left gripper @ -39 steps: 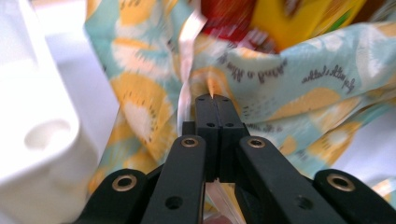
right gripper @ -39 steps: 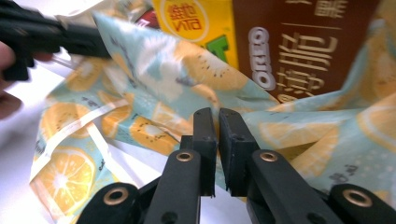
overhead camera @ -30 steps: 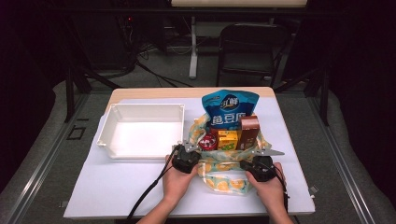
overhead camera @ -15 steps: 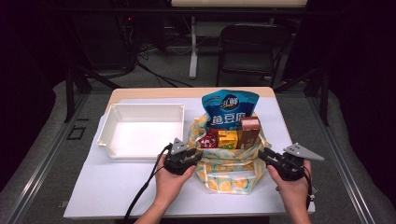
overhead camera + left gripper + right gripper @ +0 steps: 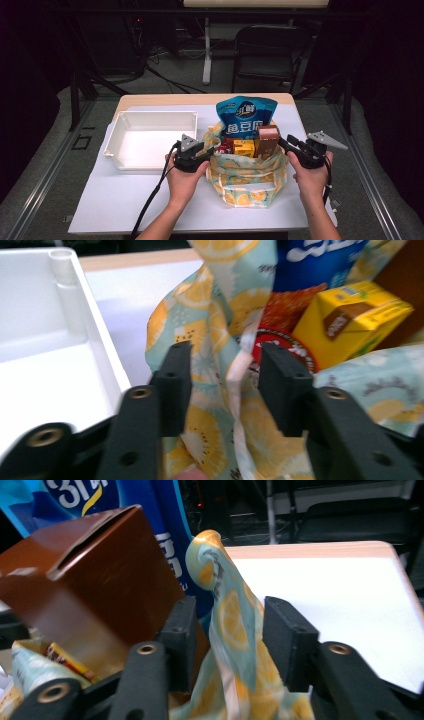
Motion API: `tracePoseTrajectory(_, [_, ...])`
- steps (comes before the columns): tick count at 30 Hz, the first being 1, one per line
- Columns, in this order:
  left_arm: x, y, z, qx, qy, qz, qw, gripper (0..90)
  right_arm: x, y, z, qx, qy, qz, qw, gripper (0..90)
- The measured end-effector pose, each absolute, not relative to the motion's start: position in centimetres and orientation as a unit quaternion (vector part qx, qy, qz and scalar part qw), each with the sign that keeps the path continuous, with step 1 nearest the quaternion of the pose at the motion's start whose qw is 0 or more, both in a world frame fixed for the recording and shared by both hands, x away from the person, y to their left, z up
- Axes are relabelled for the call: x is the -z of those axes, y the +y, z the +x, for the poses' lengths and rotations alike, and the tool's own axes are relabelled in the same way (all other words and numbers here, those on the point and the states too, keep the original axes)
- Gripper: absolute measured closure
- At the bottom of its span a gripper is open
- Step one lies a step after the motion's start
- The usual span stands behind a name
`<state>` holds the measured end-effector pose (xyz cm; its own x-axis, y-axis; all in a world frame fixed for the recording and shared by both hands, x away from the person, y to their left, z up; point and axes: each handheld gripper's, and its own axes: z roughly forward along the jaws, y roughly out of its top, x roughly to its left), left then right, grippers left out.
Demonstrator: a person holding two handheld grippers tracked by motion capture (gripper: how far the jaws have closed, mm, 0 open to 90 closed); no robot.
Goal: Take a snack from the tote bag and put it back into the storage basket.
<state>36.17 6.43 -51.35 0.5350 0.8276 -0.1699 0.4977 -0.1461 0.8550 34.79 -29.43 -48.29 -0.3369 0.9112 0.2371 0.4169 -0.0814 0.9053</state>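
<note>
A lemon-print cloth bag [image 5: 247,182] stands on the white table with its mouth spread between my two grippers. It holds a blue snack bag [image 5: 246,116], a brown carton [image 5: 267,141], a yellow carton [image 5: 244,148] and a red pack [image 5: 226,146]. My left gripper [image 5: 206,150] is at the bag's left rim. Its jaws have just been opening, and a fold of the bag's cloth [image 5: 227,375] hangs loose between them. My right gripper [image 5: 286,144] is at the right rim beside the brown carton [image 5: 95,580]. Its jaws have also just been opening, with the bag's cloth [image 5: 230,625] unpressed between them.
A white tray [image 5: 112,145] lies to the left of the bag, close to my left gripper. White paper covers the table [image 5: 125,200]. A black chair [image 5: 270,50] and cables stand on the floor beyond the far edge.
Both hands have risen and spread apart, the right one going well out to the right. The bag's sides have come up around the groceries. Both pairs of jaws have opened.
</note>
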Motion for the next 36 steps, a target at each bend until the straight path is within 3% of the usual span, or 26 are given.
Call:
tracePoseTrajectory(5, [52.3, 6.0, 36.4, -0.177, 0.449, 0.754, 0.445, 86.6, 49.8, -29.0, 36.8, -0.512, 0.647, 0.527, 0.205, 80.5])
tracePoseTrajectory(7, [52.6, 5.8, 36.4, -0.184, 0.446, 0.76, 0.435, 89.8, 50.5, -28.9, 37.3, -0.503, 0.654, 0.53, 0.196, 89.0])
tracePoseTrajectory(20, [56.3, 4.3, 36.3, -0.199, 0.423, 0.813, 0.347, 90.0, 55.0, -29.0, 39.4, -0.418, 0.684, 0.577, 0.157, 90.0])
tracePoseTrajectory(25, [56.3, 4.6, 36.3, -0.196, 0.423, 0.813, 0.348, 90.0, 56.4, -30.0, 39.1, -0.396, 0.67, 0.609, 0.154, 90.0])
tracePoseTrajectory(28, [55.5, 5.3, 35.8, -0.192, 0.427, 0.799, 0.376, 84.9, 55.9, -29.8, 38.2, -0.416, 0.672, 0.589, 0.169, 88.5])
tracePoseTrajectory(32, [53.8, 6.1, 34.6, -0.211, 0.421, 0.777, 0.418, 68.2, 54.9, -30.3, 36.5, -0.456, 0.655, 0.572, 0.187, 75.7])
tracePoseTrajectory(36, [51.9, 6.8, 33.7, -0.22, 0.415, 0.751, 0.464, 61.1, 52.9, -31.1, 34.9, -0.495, 0.619, 0.574, 0.205, 66.3])
